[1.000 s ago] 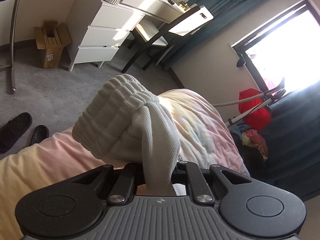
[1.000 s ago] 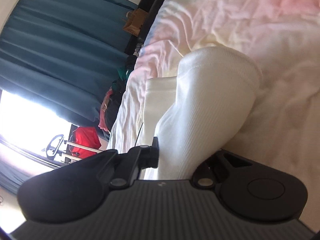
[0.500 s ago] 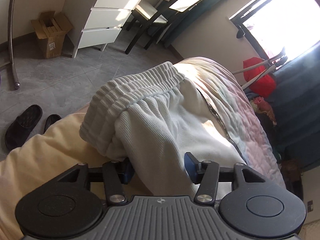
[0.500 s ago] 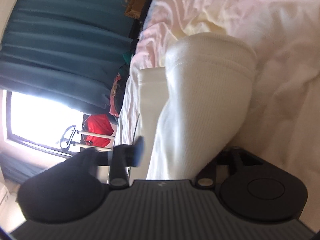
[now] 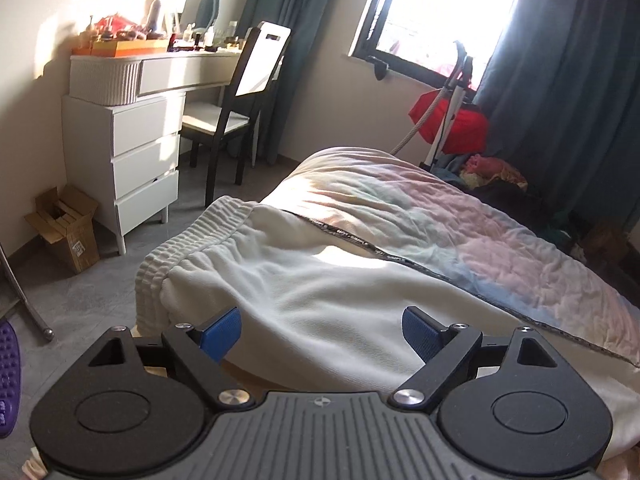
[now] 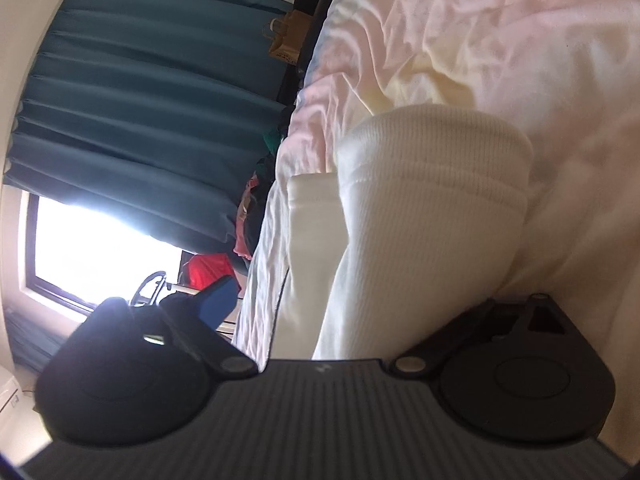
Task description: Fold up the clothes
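White sweatpants (image 5: 304, 280) lie on the pastel bed cover (image 5: 460, 216), their ribbed waistband (image 5: 180, 244) at the bed's left edge. My left gripper (image 5: 320, 332) is open just above the cloth, holding nothing. In the right wrist view a ribbed white cuff end (image 6: 432, 184) of the sweatpants lies on the cover (image 6: 500, 40). My right gripper (image 6: 352, 312) is open; its left blue pad (image 6: 218, 302) stands clear of the cloth, and its right finger is hidden behind the cloth.
A white dresser (image 5: 136, 160) and a dark chair (image 5: 240, 104) stand left of the bed. A cardboard box (image 5: 68, 232) is on the grey floor. A red bag (image 5: 452, 120), clothes pile (image 5: 488, 172) and teal curtains (image 5: 560, 80) are by the window.
Both grippers opened and let go of the sweatpants. The waistband, held bunched up a second ago, now lies flat on the bed. The left gripper pulled back and levelled.
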A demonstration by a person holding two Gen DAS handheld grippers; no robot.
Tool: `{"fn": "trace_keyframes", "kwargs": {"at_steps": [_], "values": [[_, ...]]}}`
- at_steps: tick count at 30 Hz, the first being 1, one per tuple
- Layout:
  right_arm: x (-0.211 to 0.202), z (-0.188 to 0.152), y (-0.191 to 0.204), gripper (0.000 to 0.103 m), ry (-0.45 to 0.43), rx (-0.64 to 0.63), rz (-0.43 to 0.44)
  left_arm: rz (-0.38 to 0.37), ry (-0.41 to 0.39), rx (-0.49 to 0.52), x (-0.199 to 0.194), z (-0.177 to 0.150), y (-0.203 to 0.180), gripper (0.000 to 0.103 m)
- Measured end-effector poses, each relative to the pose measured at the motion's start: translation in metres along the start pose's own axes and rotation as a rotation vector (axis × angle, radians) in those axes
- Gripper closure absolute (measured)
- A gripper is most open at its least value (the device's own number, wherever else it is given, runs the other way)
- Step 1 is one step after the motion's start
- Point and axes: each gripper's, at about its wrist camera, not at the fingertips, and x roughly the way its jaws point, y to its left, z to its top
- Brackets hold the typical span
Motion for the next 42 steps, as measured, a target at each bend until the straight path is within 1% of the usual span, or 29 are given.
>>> {"fn": "trace_keyframes", "kwargs": {"at_steps": [1, 2, 4, 5, 6, 8, 10, 12, 13, 16, 20, 22, 24, 27, 29, 32, 34, 35, 36, 42], "values": [[0.004, 0.002, -0.001, 0.032, 0.006, -0.013, -0.021, 0.002, -0.018, 0.020, 0.000, -0.002, -0.013, 0.011], [0.007, 0.004, -0.002, 0.038, 0.012, -0.026, -0.042, 0.007, -0.036, 0.037, 0.000, -0.005, -0.026, 0.009], [0.012, 0.007, -0.004, 0.059, 0.016, -0.052, -0.091, -0.009, -0.049, 0.067, 0.005, -0.011, -0.051, 0.009], [0.012, 0.010, -0.006, 0.080, 0.010, -0.059, -0.119, -0.020, -0.044, 0.080, 0.010, -0.014, -0.064, 0.008], [0.012, 0.012, -0.007, 0.085, 0.000, -0.060, -0.129, -0.033, -0.037, 0.094, 0.015, -0.019, -0.078, 0.007], [0.006, 0.014, -0.003, 0.089, -0.037, -0.105, -0.134, -0.061, -0.024, 0.105, 0.028, -0.030, -0.107, 0.007], [0.004, 0.014, 0.008, 0.090, -0.074, -0.175, -0.140, -0.102, 0.015, 0.130, 0.046, -0.044, -0.134, 0.006], [0.002, 0.012, 0.019, 0.090, -0.106, -0.226, -0.150, -0.143, 0.060, 0.194, 0.070, -0.063, -0.160, 0.006], [0.001, 0.011, 0.022, 0.090, -0.119, -0.238, -0.152, -0.145, 0.068, 0.230, 0.080, -0.073, -0.170, 0.006], [-0.004, 0.008, 0.032, 0.090, -0.146, -0.258, -0.170, -0.115, 0.084, 0.333, 0.106, -0.101, -0.188, 0.006], [-0.010, -0.007, 0.067, 0.090, -0.197, -0.468, -0.189, -0.072, 0.135, 0.430, 0.134, -0.126, -0.191, 0.003], [-0.013, -0.021, 0.091, 0.090, -0.235, -0.632, -0.191, -0.064, 0.129, 0.442, 0.138, -0.132, -0.189, 0.000], [-0.019, -0.042, 0.117, 0.090, -0.277, -0.809, -0.184, -0.060, 0.128, 0.437, 0.140, -0.132, -0.189, 0.000], [-0.035, -0.089, 0.154, 0.090, -0.338, -1.083, -0.139, -0.061, 0.127, 0.419, 0.140, -0.130, -0.187, 0.000], [-0.050, -0.125, 0.173, 0.090, -0.356, -1.234, -0.073, -0.057, 0.128, 0.423, 0.136, -0.128, -0.187, 0.000], [-0.064, -0.185, 0.189, 0.090, -0.357, -1.475, 0.020, -0.055, 0.125, 0.415, 0.128, -0.124, -0.185, 0.000], [-0.074, -0.237, 0.188, 0.090, -0.351, -1.700, 0.077, -0.055, 0.120, 0.400, 0.122, -0.120, -0.182, 0.000], [-0.077, -0.263, 0.183, 0.090, -0.335, -1.814, 0.112, -0.054, 0.115, 0.394, 0.120, -0.118, -0.180, 0.000], [-0.078, -0.285, 0.172, 0.090, -0.287, -1.898, 0.130, -0.051, 0.109, 0.387, 0.117, -0.116, -0.178, 0.000], [-0.085, -0.412, 0.103, 0.090, 0.067, -2.341, 0.215, -0.035, 0.070, 0.346, 0.104, -0.106, -0.165, 0.001]]}}
